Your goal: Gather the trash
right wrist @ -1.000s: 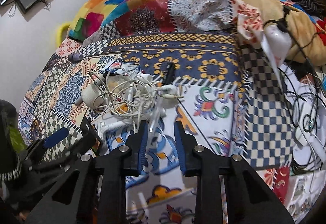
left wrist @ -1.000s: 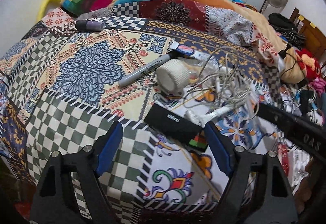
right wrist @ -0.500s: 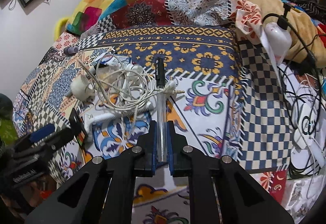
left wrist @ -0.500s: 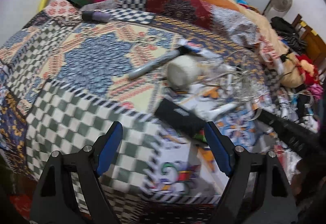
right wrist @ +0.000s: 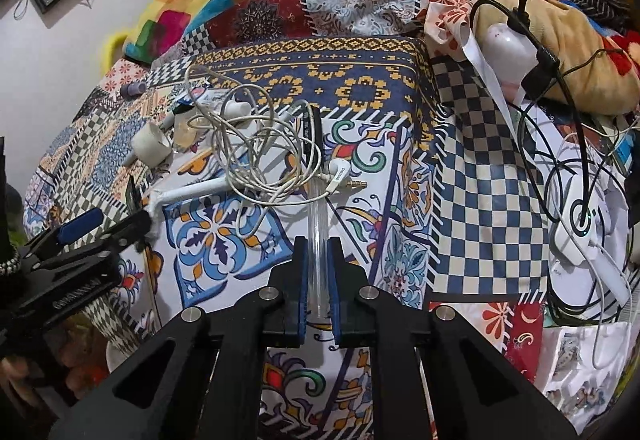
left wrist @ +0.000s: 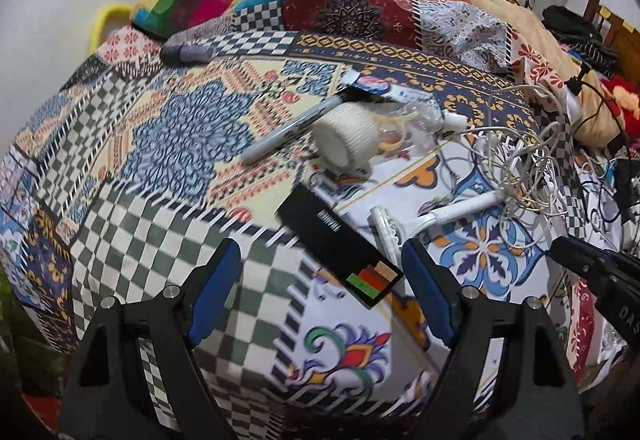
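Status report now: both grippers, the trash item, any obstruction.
Right gripper shut on clear pen. Left gripper open, empty, over black box. Pen's capped end under tangled earphone cable.

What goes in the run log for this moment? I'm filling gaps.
right tongs: shut on clear pen | left tongs: open, empty, above bedspread

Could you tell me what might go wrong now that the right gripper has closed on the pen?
The pen in the right gripper has its capped end under the tangled earphone cable, so lifting may drag the cable along. The clear barrel is pinched near one end, so it could pivot or slip.
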